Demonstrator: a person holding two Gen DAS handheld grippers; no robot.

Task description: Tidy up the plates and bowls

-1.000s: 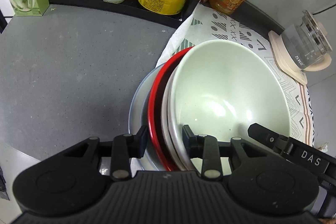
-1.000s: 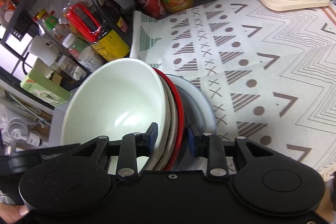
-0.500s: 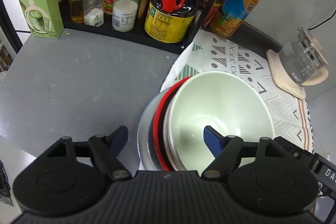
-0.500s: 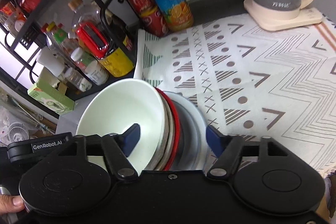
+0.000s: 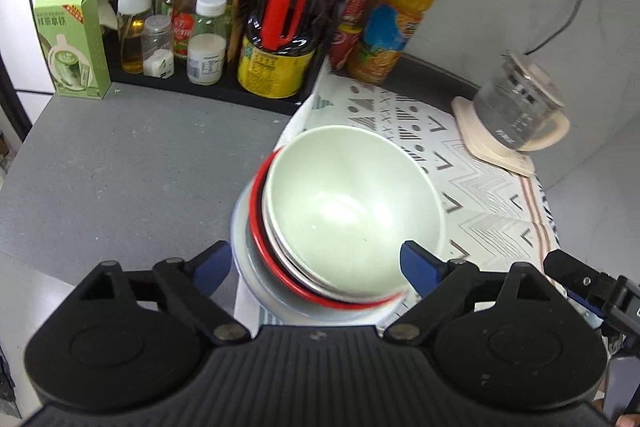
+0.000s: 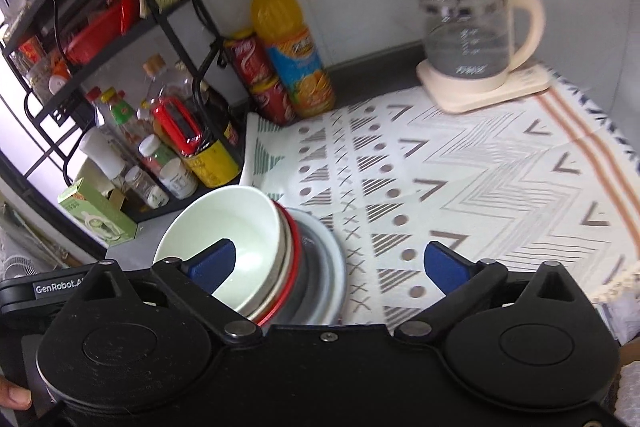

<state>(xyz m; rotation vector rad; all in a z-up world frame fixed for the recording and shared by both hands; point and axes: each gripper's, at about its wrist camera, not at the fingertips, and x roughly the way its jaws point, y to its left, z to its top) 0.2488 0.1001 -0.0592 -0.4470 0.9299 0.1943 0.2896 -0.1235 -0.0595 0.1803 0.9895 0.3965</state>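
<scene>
Now both grippers have let go: a second ago the left gripper (image 5: pixel 316 261) and the right gripper (image 6: pixel 328 263) each pinched the rims of the stack, and since then their blue-padded jaws have spread wide and drawn back and up, holding nothing. That suggests the stacking step is finished and the pile has been set down for good.

The stack itself sits at the near-left edge of the patterned cloth (image 6: pixel 480 187), where it meets the grey countertop (image 5: pixel 120 163). A pale green bowl (image 5: pixel 352 211) lies on top, nested in a white dish, then a red-rimmed plate (image 5: pixel 256 215), then a wider light-blue plate (image 6: pixel 334 267). The upper pieces look tilted rather than level. Farther back stand the condiment rack (image 5: pixel 224 27) and the glass kettle (image 6: pixel 472 35).
</scene>
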